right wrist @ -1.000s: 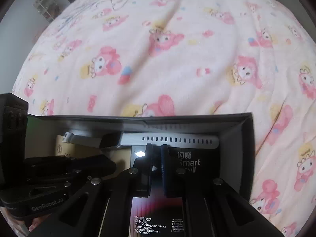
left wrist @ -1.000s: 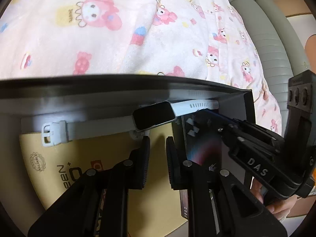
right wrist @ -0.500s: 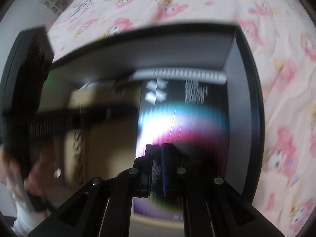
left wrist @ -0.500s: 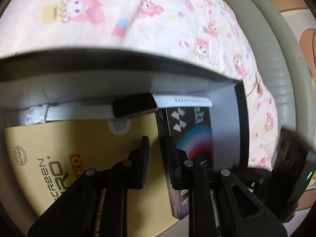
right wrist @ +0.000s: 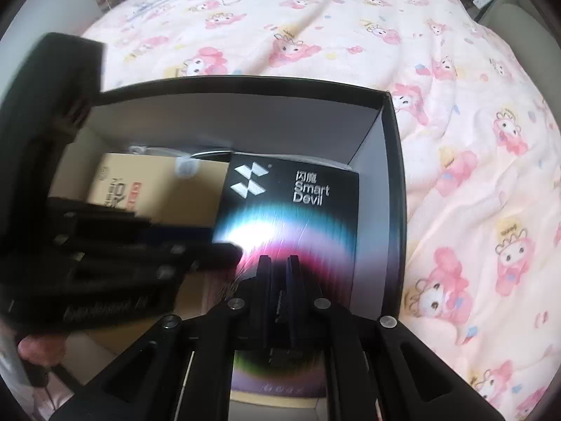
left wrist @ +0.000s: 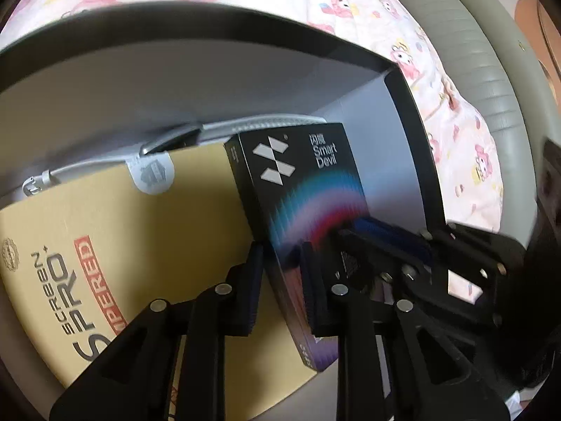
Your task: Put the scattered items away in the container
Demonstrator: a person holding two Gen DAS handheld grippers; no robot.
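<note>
Two boxes in the black container (right wrist: 392, 161), left gripper (left wrist: 280, 287) slightly parted astride the Smart Devil box (right wrist: 298, 210) edge, right gripper (right wrist: 278, 280) nearly closed, empty.

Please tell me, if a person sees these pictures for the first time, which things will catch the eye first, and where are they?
The eye goes first to the black Smart Devil box with its bright rainbow arc, lying inside the dark container toward its right wall. Beside it, to the left, lies a tan screen protector box, with a white watch along the far wall. Behind everything spreads a pink cartoon blanket.
</note>
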